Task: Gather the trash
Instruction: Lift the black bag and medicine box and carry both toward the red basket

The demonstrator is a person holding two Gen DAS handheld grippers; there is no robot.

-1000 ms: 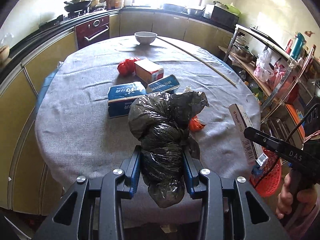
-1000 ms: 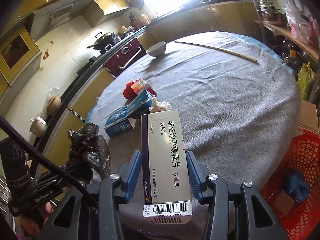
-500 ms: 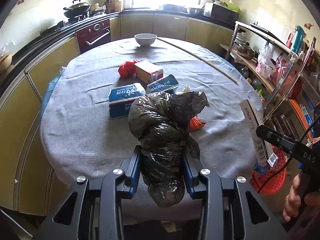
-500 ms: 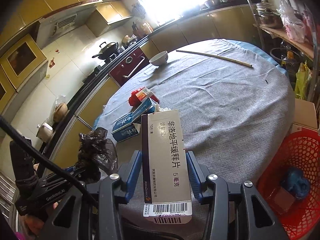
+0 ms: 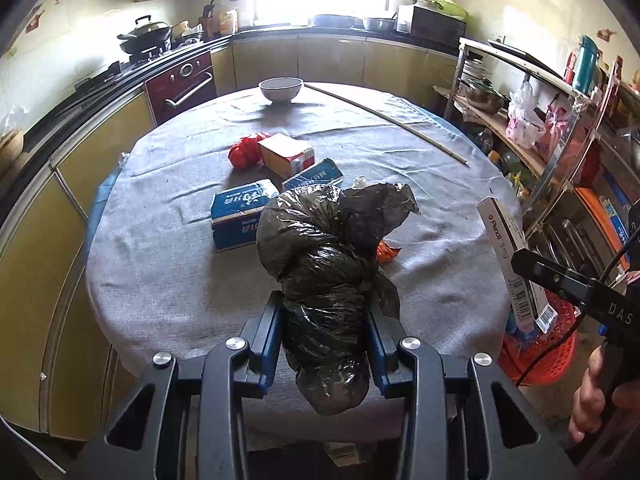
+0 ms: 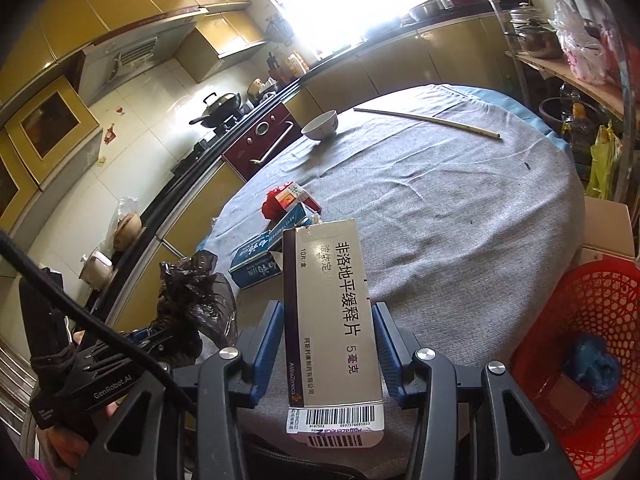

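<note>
My left gripper (image 5: 325, 320) is shut on a crumpled black plastic bag (image 5: 332, 256), held above the near edge of the round table (image 5: 160, 248). My right gripper (image 6: 328, 328) is shut on a long grey medicine box (image 6: 332, 320) with Chinese print, held off the table's near right edge. That box also shows in the left wrist view (image 5: 508, 248), and the bag in the right wrist view (image 6: 196, 300). A red mesh basket (image 6: 592, 360) stands on the floor to the right with a blue wad (image 6: 592, 364) inside.
On the grey cloth lie two blue boxes (image 5: 240, 212), an orange-white box (image 5: 286, 154), a red wad (image 5: 244, 152), an orange scrap (image 5: 386, 250), a white bowl (image 5: 280, 89) and a long stick (image 5: 384, 120). A metal shelf rack (image 5: 560, 120) stands right; a cardboard box (image 6: 608, 224) sits behind the basket.
Both grippers have drawn back and risen a little from the table, each keeping its hold. The medicine box has shifted slightly nearer the red basket side.
</note>
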